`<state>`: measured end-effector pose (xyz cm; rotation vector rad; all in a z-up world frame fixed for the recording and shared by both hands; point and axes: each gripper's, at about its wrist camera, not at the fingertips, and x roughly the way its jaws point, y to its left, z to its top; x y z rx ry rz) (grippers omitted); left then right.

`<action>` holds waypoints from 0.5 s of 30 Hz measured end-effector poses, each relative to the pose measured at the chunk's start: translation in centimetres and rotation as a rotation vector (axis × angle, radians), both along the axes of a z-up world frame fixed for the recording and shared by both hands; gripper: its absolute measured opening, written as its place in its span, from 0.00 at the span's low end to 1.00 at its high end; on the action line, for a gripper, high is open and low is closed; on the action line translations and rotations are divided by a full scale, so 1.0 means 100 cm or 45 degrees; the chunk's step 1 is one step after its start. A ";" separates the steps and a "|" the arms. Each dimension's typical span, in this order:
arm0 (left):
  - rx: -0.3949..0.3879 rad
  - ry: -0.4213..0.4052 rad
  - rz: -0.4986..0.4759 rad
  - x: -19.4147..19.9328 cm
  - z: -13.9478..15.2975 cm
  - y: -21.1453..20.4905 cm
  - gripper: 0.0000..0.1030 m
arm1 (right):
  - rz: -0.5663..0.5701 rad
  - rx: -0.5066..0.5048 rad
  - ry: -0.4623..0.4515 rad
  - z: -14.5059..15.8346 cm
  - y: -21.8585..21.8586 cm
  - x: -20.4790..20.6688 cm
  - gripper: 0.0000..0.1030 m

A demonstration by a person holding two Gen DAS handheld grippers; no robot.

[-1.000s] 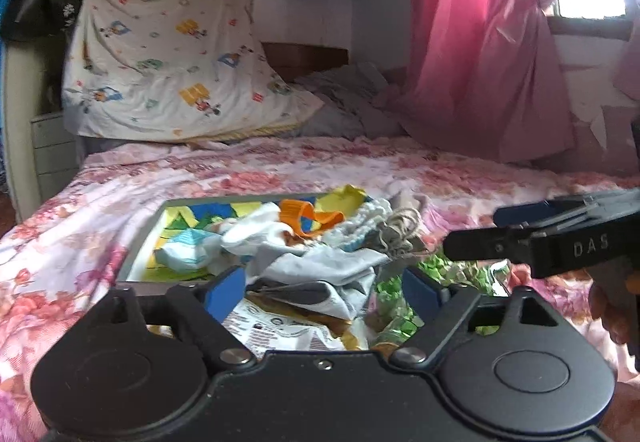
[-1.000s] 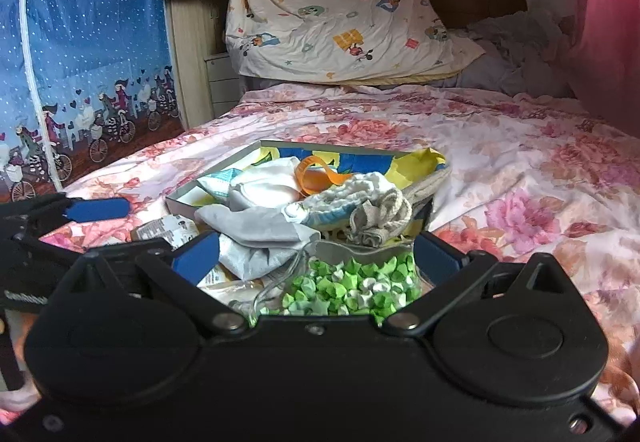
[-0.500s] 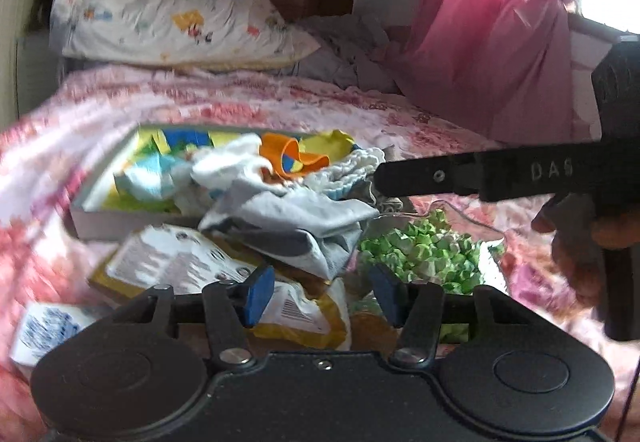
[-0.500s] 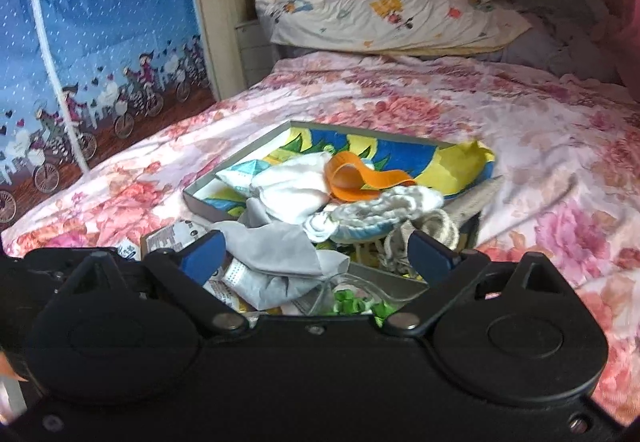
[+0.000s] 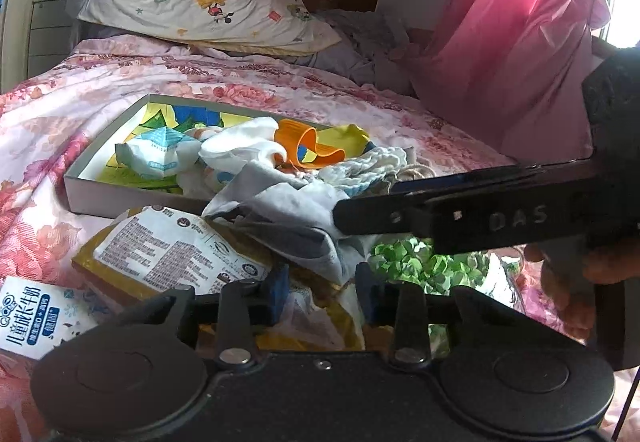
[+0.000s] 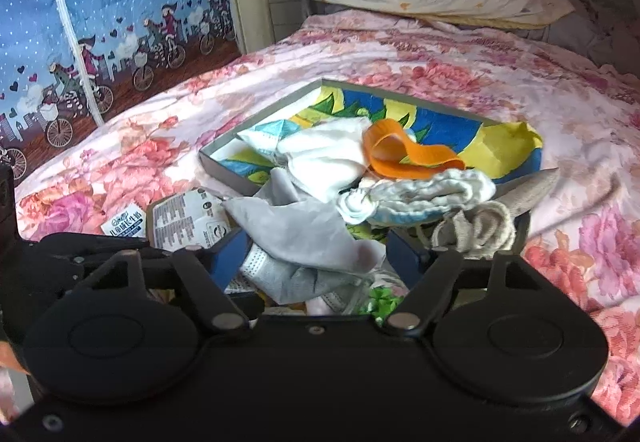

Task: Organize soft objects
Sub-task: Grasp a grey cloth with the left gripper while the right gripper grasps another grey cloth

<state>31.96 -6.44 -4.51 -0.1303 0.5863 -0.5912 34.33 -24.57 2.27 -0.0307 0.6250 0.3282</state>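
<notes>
Grey cloth (image 6: 304, 230) spills over the near edge of the shallow box (image 6: 260, 122) on the flowered bedspread (image 6: 520, 82), hanging down toward the bag of green paper stars (image 5: 416, 266) below it. In the right wrist view the right gripper (image 6: 316, 254) has its blue-padded jaws spread apart, one on each side of the cloth's drooping fold, so the fabric lies directly ahead and between them, not yet pinched. Its long run goes from the box rim down and toward the camera, roughly along the line of the fingers, which suits a straight squeeze. The left gripper (image 5: 322, 292) sits lower and to the side, jaws partly apart with nothing between them, over a yellow snack packet (image 5: 172, 246); a milk carton (image 5: 28, 314) lies beside that. From the left view the right tool's finger crosses the scene sideways, its tip at the cloth. So the right hand is plainly the nearer one. Other soft things wait in the box: a white sock (image 6: 324, 158), an orange band (image 6: 400, 158), a knitted piece (image 6: 424, 194) and a coil of rope (image 6: 476, 230)
</notes>
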 end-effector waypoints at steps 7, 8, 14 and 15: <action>0.023 -0.022 0.038 0.002 -0.002 -0.003 0.31 | 0.012 -0.016 0.070 -0.010 0.013 0.015 0.53; 0.037 -0.031 0.042 0.002 -0.003 -0.004 0.30 | 0.010 -0.010 0.081 -0.011 0.015 0.016 0.51; 0.033 -0.024 0.067 0.004 -0.005 -0.003 0.22 | 0.007 -0.002 0.094 -0.017 0.016 0.022 0.35; 0.031 -0.022 0.072 0.005 -0.006 -0.002 0.20 | 0.003 0.000 0.098 -0.018 0.016 0.023 0.33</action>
